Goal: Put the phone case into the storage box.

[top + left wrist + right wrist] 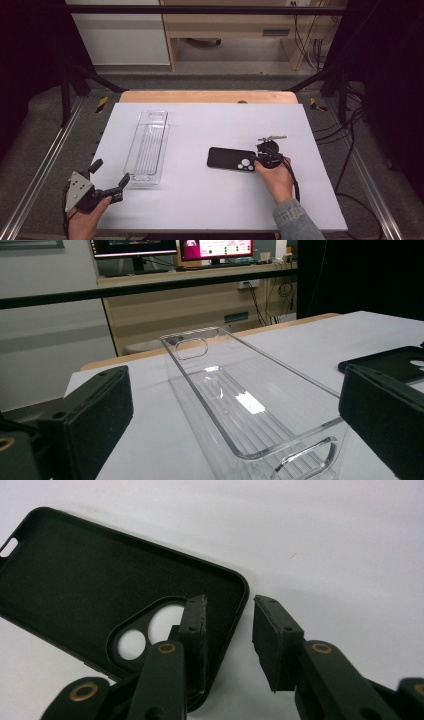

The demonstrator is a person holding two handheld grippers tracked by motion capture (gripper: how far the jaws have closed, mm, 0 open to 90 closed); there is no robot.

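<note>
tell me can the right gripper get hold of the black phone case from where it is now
Probably yes. The right gripper straddles the end wall of the phone case, one jaw inside by the camera cutout, one outside, pads not yet pressing. Nothing lies between them.

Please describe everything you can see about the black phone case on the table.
The phone case is black, matte and looks like soft rubber. It lies flat on the white table, hollow side up and empty, with round camera holes in the end nearer the person. The right gripper straddles that end's rim: one jaw is inside the case, the other outside, with a gap remaining. Nothing else touches it.
</note>
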